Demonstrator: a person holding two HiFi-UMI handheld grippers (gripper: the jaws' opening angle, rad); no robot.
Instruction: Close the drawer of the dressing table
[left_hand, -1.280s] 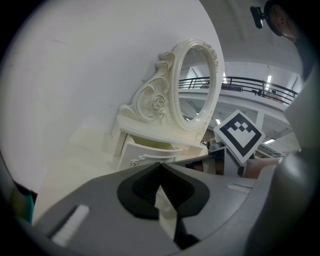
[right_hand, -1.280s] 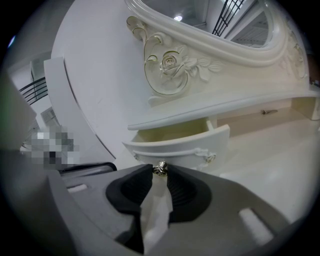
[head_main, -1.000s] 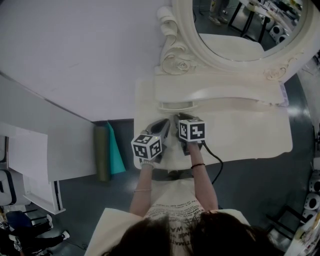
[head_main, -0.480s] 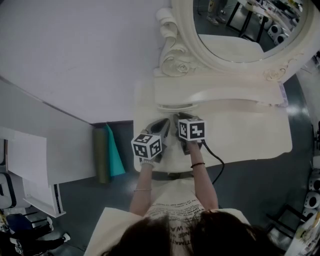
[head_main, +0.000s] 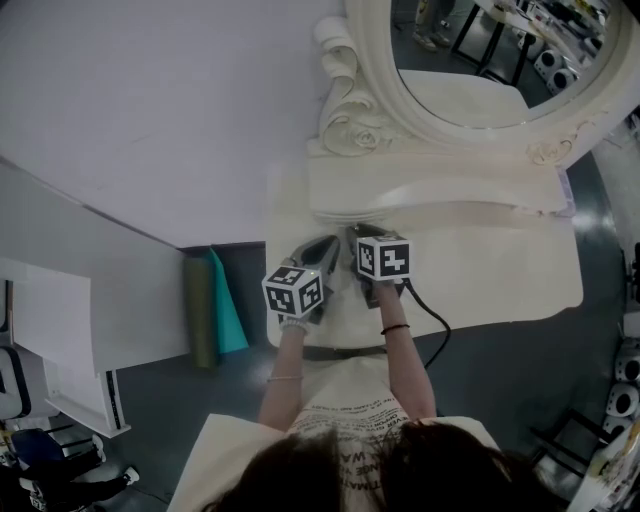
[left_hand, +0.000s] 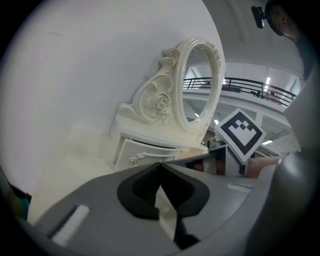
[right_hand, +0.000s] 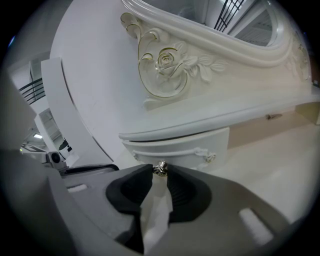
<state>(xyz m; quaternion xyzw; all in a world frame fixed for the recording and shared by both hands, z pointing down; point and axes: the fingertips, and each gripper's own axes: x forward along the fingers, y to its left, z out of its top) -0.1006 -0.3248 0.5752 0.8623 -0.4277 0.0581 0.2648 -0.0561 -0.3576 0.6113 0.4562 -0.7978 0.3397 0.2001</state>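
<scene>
- My right tongs (right_hand: 159, 175) are pinched on the small metal knob (right_hand: 160, 168) of the drawer (right_hand: 182, 149).
- My left tongs (left_hand: 160, 163) are pressed together with nothing in them, just beside the right pair, above the table (head_main: 480, 270) near its left edge.
- The drawer sits at the table's back edge toward the left corner, tucked under the shelf (head_main: 440, 180) below the mirror (head_main: 480, 60).
</scene>
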